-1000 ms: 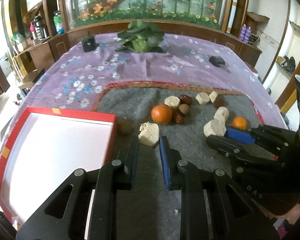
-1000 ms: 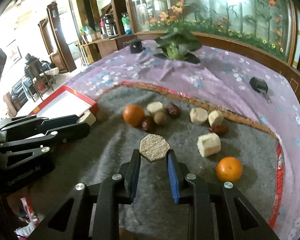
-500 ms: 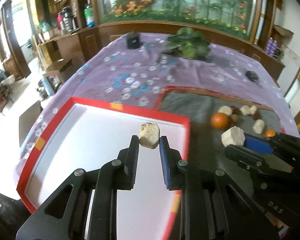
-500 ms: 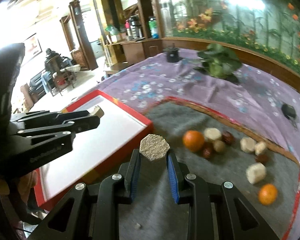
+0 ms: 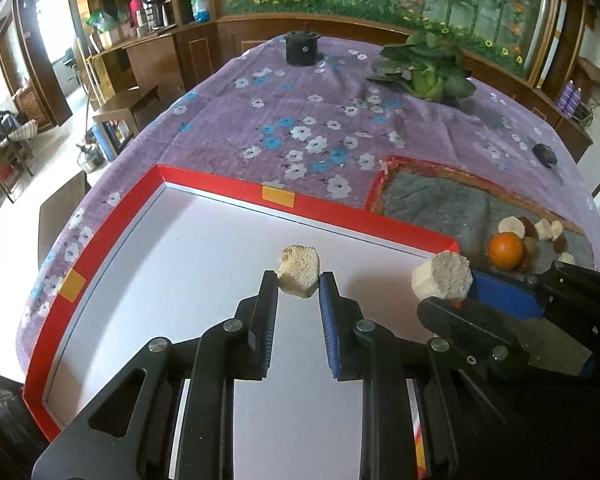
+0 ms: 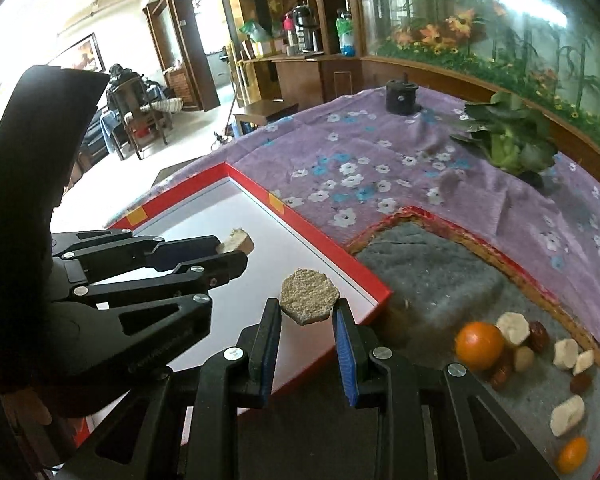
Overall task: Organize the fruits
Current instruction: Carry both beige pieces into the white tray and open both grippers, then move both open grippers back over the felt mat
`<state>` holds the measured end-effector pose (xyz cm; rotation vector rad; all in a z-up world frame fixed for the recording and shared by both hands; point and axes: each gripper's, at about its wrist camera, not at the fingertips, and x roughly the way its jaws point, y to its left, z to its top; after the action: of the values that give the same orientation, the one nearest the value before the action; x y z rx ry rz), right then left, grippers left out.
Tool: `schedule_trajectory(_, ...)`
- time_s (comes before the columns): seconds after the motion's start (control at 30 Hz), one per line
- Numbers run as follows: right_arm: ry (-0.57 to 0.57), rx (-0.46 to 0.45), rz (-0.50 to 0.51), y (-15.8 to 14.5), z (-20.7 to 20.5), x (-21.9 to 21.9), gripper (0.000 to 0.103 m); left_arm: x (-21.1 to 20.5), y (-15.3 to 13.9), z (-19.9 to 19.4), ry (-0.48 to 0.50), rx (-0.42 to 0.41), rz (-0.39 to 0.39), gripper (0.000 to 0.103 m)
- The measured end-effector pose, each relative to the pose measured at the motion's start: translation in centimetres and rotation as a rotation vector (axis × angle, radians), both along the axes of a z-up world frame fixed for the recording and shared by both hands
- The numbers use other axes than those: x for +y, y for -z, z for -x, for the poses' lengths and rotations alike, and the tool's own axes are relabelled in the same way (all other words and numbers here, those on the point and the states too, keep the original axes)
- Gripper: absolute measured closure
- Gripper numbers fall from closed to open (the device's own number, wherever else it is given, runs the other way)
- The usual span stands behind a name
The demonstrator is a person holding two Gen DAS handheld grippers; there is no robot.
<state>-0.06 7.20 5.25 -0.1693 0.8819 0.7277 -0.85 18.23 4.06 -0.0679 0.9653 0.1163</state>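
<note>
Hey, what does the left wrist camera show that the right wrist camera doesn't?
Only the left wrist view shows the tray's near left corner. Only the right wrist view shows a second small orange at the mat's near edge. Both show the red-rimmed white tray, both grippers, left gripper and right gripper, each clamping a pale chunk, and the big orange.

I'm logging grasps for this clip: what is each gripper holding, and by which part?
The left gripper pinches a beige chunk by its near end; the right gripper pinches a hexagonal beige piece by two opposite sides.
</note>
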Motion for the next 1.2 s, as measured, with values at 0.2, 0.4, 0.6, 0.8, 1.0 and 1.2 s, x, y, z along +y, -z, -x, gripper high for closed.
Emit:
schedule_trajectory(0.2,-0.001,0.020,0.016,0.9,-1.0,0.8,0.077,0.7,0.7,-0.7,-0.021,0.015,0.006,0.083)
schedule_trajectory(0.4,0.006,0.032,0.035,1.5,-1.3,1.3,0.077,1.0,1.4,-1.3,-0.043,0.034,0.000,0.083)
schedule_trajectory(0.6,-0.036,0.052,0.059,2.1,-1.5,2.5,0.077,2.2,1.8,-1.3,-0.096,0.044,0.021,0.081)
schedule_trajectory(0.8,-0.033,0.073,0.020,2.2,-1.4,2.1,0.075,2.7,1.7,-0.9,-0.117,0.036,0.025,0.050)
schedule_trajectory(1.0,-0.024,0.056,-0.007,1.1,-0.1,0.6,0.073,3.1,1.1,-0.3,-0.137,0.024,0.038,0.050)
schedule_trajectory(1.2,0.014,0.027,-0.042,-0.4,1.3,-2.0,0.065,2.5,0.5,0.6,-0.129,0.018,0.045,0.050)
